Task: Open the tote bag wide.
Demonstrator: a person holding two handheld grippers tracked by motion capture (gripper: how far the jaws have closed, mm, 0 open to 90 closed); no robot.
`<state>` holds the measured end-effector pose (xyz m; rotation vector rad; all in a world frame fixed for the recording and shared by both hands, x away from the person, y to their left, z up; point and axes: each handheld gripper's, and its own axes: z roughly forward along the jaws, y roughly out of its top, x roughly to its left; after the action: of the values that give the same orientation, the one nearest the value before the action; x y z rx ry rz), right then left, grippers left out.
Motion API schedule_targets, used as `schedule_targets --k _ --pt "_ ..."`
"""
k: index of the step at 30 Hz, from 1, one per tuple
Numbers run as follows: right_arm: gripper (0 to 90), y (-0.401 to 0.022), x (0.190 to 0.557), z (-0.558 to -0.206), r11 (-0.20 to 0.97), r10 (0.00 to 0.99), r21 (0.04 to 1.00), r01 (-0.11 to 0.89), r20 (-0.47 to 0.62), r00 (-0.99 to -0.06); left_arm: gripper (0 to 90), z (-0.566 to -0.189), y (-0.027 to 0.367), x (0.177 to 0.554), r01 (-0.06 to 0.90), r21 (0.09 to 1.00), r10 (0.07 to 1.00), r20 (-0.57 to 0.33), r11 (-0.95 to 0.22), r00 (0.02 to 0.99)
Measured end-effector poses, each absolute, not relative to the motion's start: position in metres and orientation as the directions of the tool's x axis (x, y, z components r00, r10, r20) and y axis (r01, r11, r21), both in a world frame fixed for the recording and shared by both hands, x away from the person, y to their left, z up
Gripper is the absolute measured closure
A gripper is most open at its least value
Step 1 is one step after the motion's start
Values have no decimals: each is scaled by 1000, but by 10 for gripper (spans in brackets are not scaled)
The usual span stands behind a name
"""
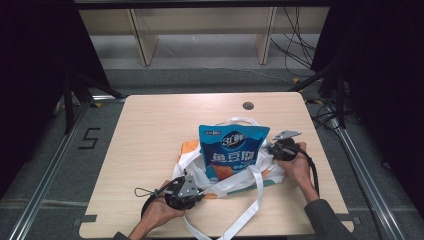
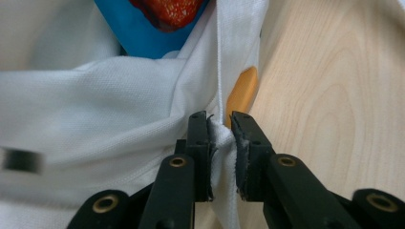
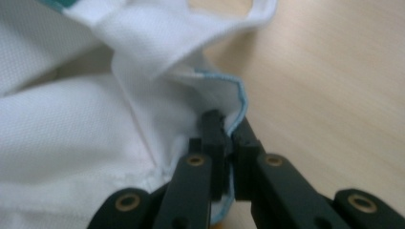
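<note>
Tote bag (image 1: 235, 175), soft white cloth, lies mid-table under a blue snack packet (image 1: 232, 150); left gripper (image 1: 192, 192) and right gripper (image 1: 280, 149) pinch its near-left and right edges, likely light but floppy.

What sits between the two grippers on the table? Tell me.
In the high view, the white tote bag spans from the left gripper to the right gripper, with the blue snack pouch on it.

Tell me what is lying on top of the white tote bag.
A blue snack packet lies on the white tote bag, covering its middle. What is inside the bag cannot be seen. The left tongs and right tongs pinch its edges.
</note>
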<state>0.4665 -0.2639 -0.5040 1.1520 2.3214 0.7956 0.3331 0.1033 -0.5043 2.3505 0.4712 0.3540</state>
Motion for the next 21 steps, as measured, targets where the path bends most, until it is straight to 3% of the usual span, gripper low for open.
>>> schedule_targets --k 3,5,6,9,13,20,21 --pt "872 -259 467 -502 518 807 650 556 -157 -569 764 -503 104 332 268 708 451 80 -653 889" --pt "779 -263 467 -496 507 814 662 552 -157 -559 723 -499 105 333 271 718 451 67 -641 890" --pt "671 -266 465 -486 478 832 678 559 -146 -535 690 -496 105 333 284 736 461 42 -614 886" --pt "560 -274 449 -451 410 833 756 510 -81 -548 616 -486 106 331 313 783 481 -19 -538 876" --pt "515 -273 408 -413 348 777 809 475 34 -628 532 -468 105 328 316 834 478 -73 -451 875" --pt "506 -248 369 -402 440 639 800 408 40 -768 531 -431 122 341 308 862 675 53 -403 736" --pt "505 -243 364 -401 448 638 789 421 49 -769 532 -427 126 346 276 858 673 104 -433 732"
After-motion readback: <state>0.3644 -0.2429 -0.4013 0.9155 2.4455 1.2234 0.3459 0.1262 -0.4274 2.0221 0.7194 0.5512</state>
